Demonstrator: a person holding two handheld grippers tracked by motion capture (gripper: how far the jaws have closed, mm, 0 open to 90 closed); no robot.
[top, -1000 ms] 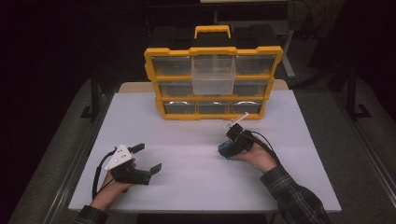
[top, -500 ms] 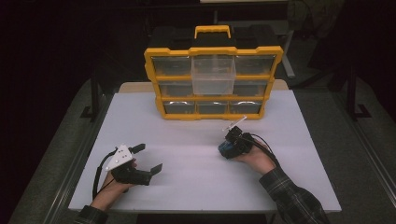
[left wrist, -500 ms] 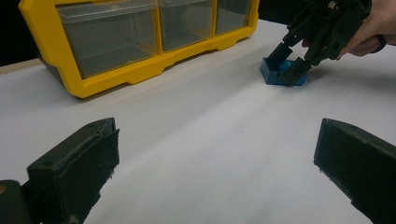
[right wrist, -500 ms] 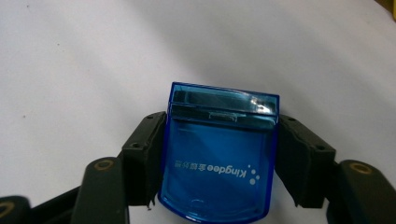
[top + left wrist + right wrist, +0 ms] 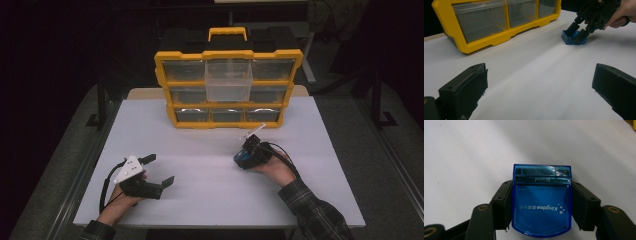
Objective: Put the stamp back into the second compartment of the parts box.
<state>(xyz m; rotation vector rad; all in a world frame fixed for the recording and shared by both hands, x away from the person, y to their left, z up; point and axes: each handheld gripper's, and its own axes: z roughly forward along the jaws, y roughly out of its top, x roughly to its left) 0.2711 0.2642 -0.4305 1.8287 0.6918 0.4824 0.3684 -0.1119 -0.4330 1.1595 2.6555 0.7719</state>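
A small blue translucent plastic box (image 5: 541,207) with white lettering lies on the white table (image 5: 210,165). My right gripper (image 5: 541,192) straddles it; its jaws have just been closing and their pads now press on the box's two sides. The left gripper view shows that right gripper (image 5: 577,32) pointing down at the blue box (image 5: 571,37). In the high view the right gripper (image 5: 245,157) and the blue box (image 5: 241,160) sit right of centre. My left gripper (image 5: 160,170) rests at the near left, open wide, with bare table between its jaws (image 5: 539,75).
A yellow drawer organiser (image 5: 165,57) with a handle stands upright at the table's far edge, one clear drawer (image 5: 229,80) pulled out at top centre. Its lower yellow frame (image 5: 499,38) lies ahead of the left gripper. Dark floor surrounds the table.
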